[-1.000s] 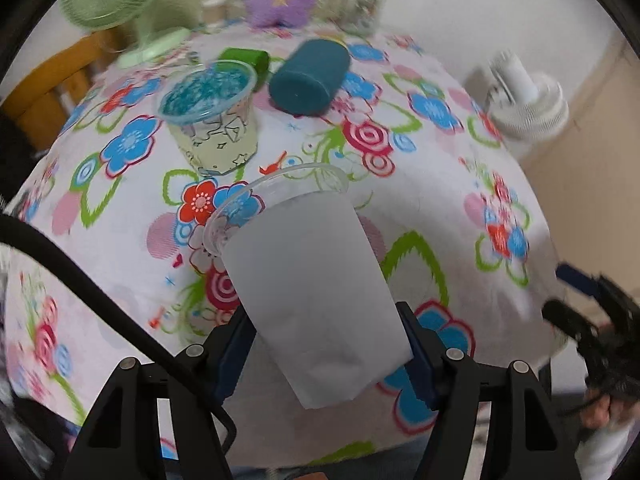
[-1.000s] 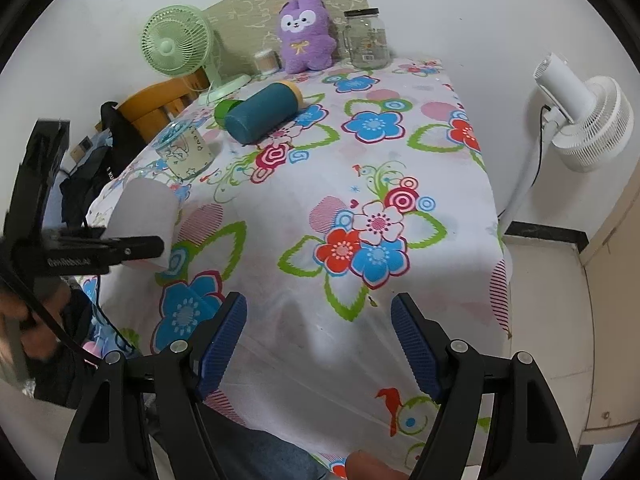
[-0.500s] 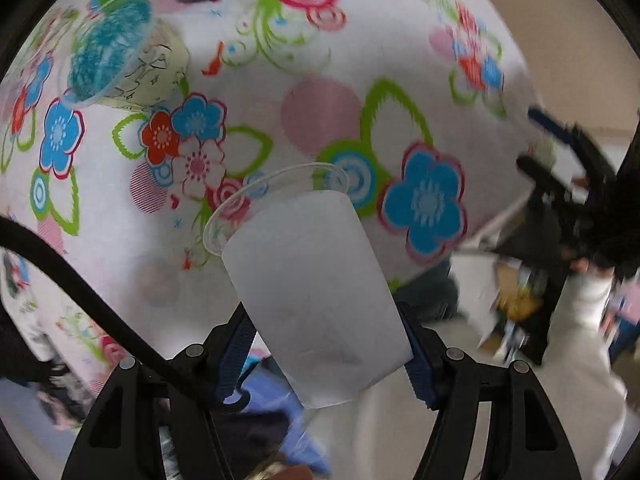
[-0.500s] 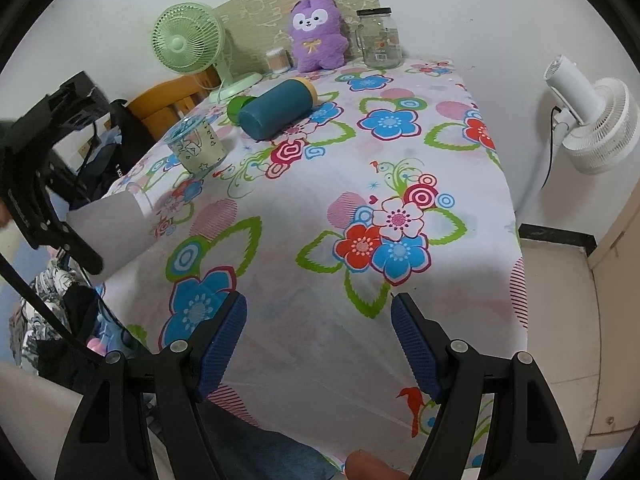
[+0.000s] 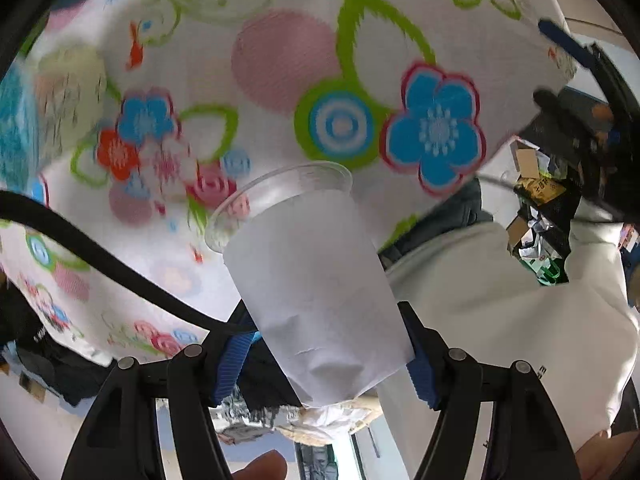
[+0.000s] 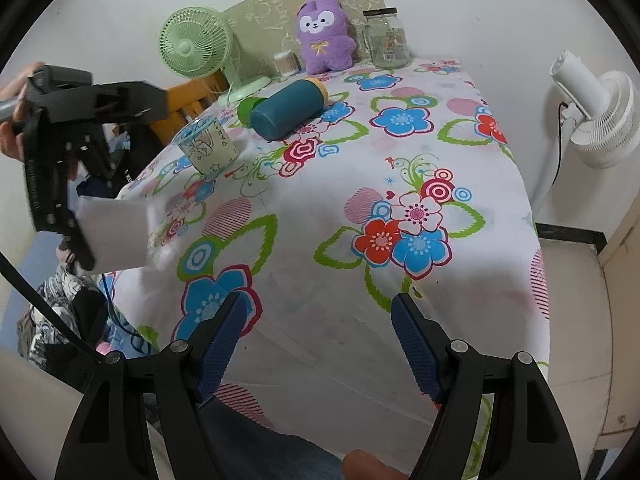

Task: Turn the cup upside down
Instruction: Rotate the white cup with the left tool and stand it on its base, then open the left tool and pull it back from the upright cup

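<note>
The left gripper is clamping the frosted cup near its base; its long axis is lying roughly level, rim pointing right over the table; the right gripper is gaping empty.

Plain white wall fills the top of the frame. A floral-clothed table takes the centre, a wooden chair sits at upper left, a white standing fan at right, pale floor lower right.
</note>
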